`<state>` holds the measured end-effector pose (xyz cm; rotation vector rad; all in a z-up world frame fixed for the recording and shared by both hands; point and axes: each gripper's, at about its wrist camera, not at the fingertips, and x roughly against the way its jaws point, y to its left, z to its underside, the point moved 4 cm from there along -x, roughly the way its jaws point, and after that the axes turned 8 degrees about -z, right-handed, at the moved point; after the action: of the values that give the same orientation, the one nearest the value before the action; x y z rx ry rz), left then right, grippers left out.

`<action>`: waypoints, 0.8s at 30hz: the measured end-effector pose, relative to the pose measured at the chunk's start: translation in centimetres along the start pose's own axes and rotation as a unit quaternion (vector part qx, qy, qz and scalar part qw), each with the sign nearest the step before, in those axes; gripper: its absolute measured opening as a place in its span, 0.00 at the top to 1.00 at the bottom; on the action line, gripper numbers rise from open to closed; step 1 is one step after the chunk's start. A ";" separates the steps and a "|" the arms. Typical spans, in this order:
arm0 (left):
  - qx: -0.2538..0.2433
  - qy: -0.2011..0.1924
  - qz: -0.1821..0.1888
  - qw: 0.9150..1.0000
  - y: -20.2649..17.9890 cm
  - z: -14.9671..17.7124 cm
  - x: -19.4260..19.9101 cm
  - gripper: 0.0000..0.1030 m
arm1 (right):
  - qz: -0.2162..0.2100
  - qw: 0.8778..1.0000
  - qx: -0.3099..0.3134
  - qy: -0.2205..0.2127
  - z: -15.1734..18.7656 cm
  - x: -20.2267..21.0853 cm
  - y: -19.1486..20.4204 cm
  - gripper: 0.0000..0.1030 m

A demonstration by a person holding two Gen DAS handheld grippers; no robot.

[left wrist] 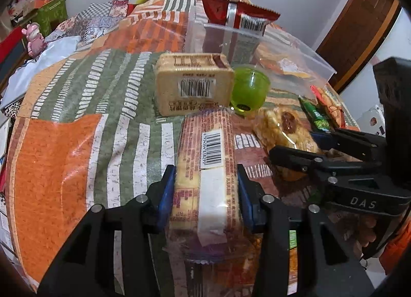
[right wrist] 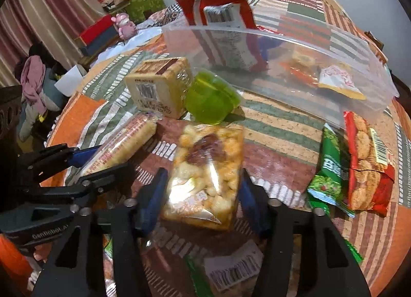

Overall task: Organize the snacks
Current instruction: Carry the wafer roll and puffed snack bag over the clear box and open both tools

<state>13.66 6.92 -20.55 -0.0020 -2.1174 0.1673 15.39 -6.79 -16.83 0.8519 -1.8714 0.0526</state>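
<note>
- Left wrist view: the left gripper [left wrist: 205,189], at the bottom centre of the frame, is clamped on a long cracker pack [left wrist: 208,166], blue pads pressing both of its sides.
- Right wrist view: the right gripper [right wrist: 203,189], at the bottom centre, has its pads against a clear bag of puffed snacks [right wrist: 205,173]; it looks gripped, and lifted a little off the patchwork tablecloth [right wrist: 269,127].
- A clear zip bag [right wrist: 282,48] lies open across the upper right of that frame. Inside are a red packet [right wrist: 221,19] and a few small wrapped sweets [right wrist: 336,78], so I judge the sorting has begun.
- Left outside it: a square biscuit block [right wrist: 161,86] and a green jelly cup [right wrist: 210,96] at centre, plus a green packet [right wrist: 328,168] and a red cookie packet [right wrist: 367,163] at the right edge.
- More wrappers show at the bottom of the right wrist view, partly hidden by the gripper.
- Most of the snacks seem not yet put away; both held packs would likely go to the bag next.
</note>
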 end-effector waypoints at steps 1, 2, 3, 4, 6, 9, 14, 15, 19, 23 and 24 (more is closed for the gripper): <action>0.000 -0.004 -0.001 1.000 0.0 0.0 0.3 0.57 | -0.002 1.000 0.000 -0.002 0.0 0.2 -0.1 0.55; -0.001 -0.011 -0.002 1.000 -0.1 -0.1 0.8 0.58 | -0.002 1.000 -0.001 -0.005 0.0 0.4 -0.2 0.55; -0.003 -0.017 -0.002 1.000 -0.2 -0.2 1.3 0.58 | -0.003 1.000 0.000 -0.010 0.1 0.9 -0.3 0.55; -0.004 -0.020 -0.002 1.000 -0.3 -0.3 1.6 0.58 | -0.006 1.000 0.001 -0.012 0.1 1.1 -0.4 0.56; -0.009 -0.033 -0.004 0.999 -0.6 -0.7 2.7 0.58 | -0.010 1.000 0.001 -0.020 0.3 1.8 -0.5 0.56; -0.012 -0.048 -0.004 0.999 -1.3 -1.5 3.9 0.58 | -0.015 0.999 0.004 -0.036 0.4 3.1 -0.3 0.56; -0.018 -0.079 0.005 0.997 -2.8 -3.5 6.1 0.58 | -0.013 0.998 0.014 -0.063 -0.3 5.3 -0.1 0.56; -0.020 -0.086 0.007 0.996 -3.3 -4.0 6.6 0.58 | -0.012 0.998 0.014 -0.067 -0.5 5.4 -0.1 0.56; -0.027 -0.107 0.015 0.994 -4.7 -6.2 7.8 0.58 | -0.006 0.995 0.011 -0.099 -1.4 7.9 -0.9 0.56; -0.037 -0.118 0.023 0.992 -6.2 -8.7 8.3 0.58 | 0.008 0.992 0.004 -0.127 -2.2 9.8 -2.3 0.56; -0.040 -0.120 0.026 0.992 -6.8 -9.5 8.2 0.58 | 0.013 0.991 0.000 -0.134 -2.5 10.3 -2.9 0.56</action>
<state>17.86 1.92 -7.83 -0.0895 -2.3641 0.1179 16.83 -13.43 -8.14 0.8691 -2.1329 -0.0491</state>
